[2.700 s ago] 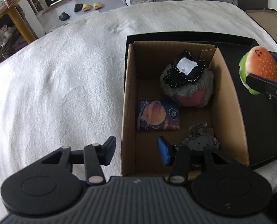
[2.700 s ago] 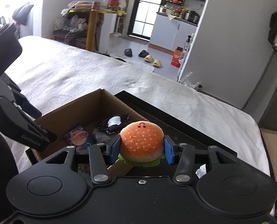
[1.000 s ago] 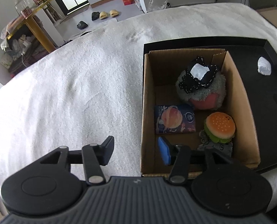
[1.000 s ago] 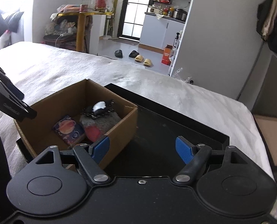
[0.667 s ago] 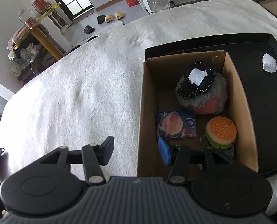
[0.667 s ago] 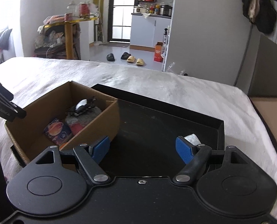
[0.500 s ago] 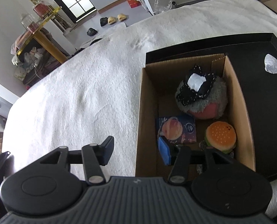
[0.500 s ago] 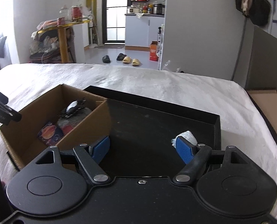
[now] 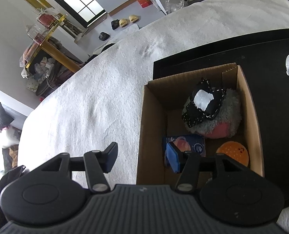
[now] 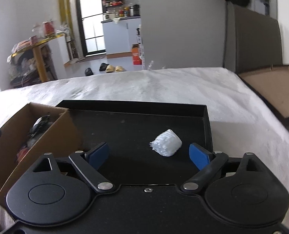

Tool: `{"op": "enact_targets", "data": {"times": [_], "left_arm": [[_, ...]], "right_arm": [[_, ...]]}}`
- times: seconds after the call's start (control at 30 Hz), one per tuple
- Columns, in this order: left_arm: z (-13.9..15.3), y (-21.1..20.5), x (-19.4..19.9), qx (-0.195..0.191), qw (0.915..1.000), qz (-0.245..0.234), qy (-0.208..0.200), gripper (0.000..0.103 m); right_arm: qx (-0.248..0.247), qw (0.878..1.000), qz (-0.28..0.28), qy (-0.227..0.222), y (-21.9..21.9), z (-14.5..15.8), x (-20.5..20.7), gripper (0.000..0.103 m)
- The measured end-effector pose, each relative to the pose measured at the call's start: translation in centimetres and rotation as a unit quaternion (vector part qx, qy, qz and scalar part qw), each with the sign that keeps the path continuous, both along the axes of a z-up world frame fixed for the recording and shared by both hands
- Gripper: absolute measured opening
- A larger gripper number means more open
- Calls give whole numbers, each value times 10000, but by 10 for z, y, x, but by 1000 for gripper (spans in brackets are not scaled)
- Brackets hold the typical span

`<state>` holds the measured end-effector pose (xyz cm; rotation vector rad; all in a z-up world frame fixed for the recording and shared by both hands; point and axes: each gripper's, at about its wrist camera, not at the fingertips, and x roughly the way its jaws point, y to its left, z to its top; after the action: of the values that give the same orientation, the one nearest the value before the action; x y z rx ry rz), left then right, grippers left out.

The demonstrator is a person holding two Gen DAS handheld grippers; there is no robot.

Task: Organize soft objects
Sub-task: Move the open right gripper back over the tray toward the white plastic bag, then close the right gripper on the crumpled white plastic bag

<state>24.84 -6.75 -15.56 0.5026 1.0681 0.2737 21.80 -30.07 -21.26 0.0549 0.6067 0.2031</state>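
The right gripper (image 10: 148, 155) hangs wide apart over the black tray (image 10: 128, 128), a small white crinkled plastic-wrapped bundle (image 10: 166, 143) lying at its one o'clock. The left gripper (image 9: 142, 159), also spread and empty, straddles the brown cardboard box's (image 9: 151, 128) left wall; an orange burger plush (image 9: 233, 155) sits inside.

Left gripper (image 9: 141, 159): matte black body with a ribbed grey-black top plate, two round discs at the sides, silver pivot screws on angled link arms. One finger pad (image 9: 172, 160) blue, the other seen edge-on, dark.

Right gripper (image 10: 149, 155): smooth speckled black plate, matching discs, triangular cut-outs, silver screws, one small centre screw. Both pads (image 10: 199, 159) blue.
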Motion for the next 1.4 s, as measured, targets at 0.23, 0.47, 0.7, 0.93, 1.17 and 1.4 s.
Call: {"op": "enact_targets", "data": {"times": [0.23,0.47,0.7,0.93,1.17,1.4], "left_arm": [[-5,-10,12,235,9996,112,94,57],[-12,-21,26,478,9985,196,169,57],[-25,-25,37,693,9968,275,305,57],[-27,-21,44,740,9960,354,361,57],[-31,-20,42,676,9964,303,410,57],[-28,-14,35,505,9973,314,442,57]], "right_arm": [[74,9997,-190,131,-10,-19,15,92],[153,9991,-293,260,-17,-35,28,92],[200,9987,-297,366,-20,-48,43,92],[209,9986,-285,394,-19,-55,55,91],[99,9988,-295,381,-12,-64,74,71],[-85,9984,-397,403,-17,-61,66,50]]}}
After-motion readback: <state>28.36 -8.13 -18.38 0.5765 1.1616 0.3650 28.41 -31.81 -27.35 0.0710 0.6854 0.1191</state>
